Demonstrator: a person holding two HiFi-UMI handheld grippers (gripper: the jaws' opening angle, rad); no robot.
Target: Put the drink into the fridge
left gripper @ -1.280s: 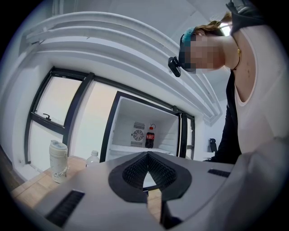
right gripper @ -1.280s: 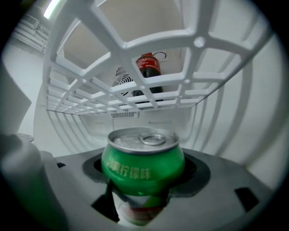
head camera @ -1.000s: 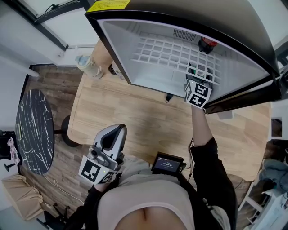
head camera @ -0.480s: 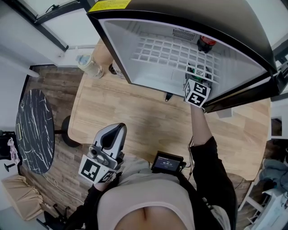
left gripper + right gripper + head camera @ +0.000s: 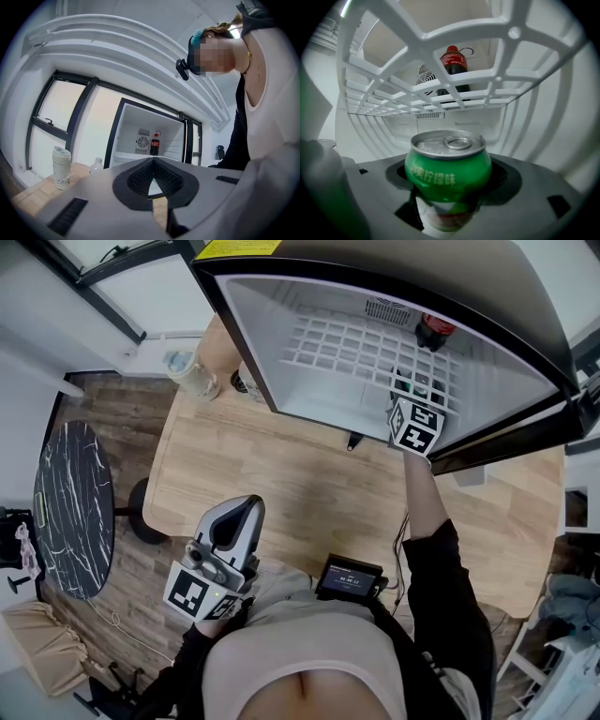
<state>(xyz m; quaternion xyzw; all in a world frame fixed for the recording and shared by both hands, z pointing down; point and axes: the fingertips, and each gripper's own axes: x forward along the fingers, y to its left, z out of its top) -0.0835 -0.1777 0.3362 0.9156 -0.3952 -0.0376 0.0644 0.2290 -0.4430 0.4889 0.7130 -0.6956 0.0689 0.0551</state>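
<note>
"Green can (image 5: 447, 173): where does it sit against the right gripper (image 5: 411, 407)?" the first asks.

"Clamped between that gripper's jaws, upright, pull-tab on top," the second answers. "The gripper has reached into the fridge (image 5: 281, 352) at its front right corner, and the can is under the white wire shelf (image 5: 454, 93), not on it."

"And the cola bottle (image 5: 453, 63)?"

"On the shelf above, at the back right corner, well apart from the can. The second reckons it is no obstacle."

"So what does the next move turn on?"

"The can's long axis is vertical and the fridge floor lies below it. Whether its base already touches the floor, no view shows. He judges a straight descent, then letting go."

"The left gripper (image 5: 153, 176)?"

"Jaws together on nothing, held by the person's body off the worktop's (image 5: 281, 484) near edge. The right one is plainly the nearer."
</note>
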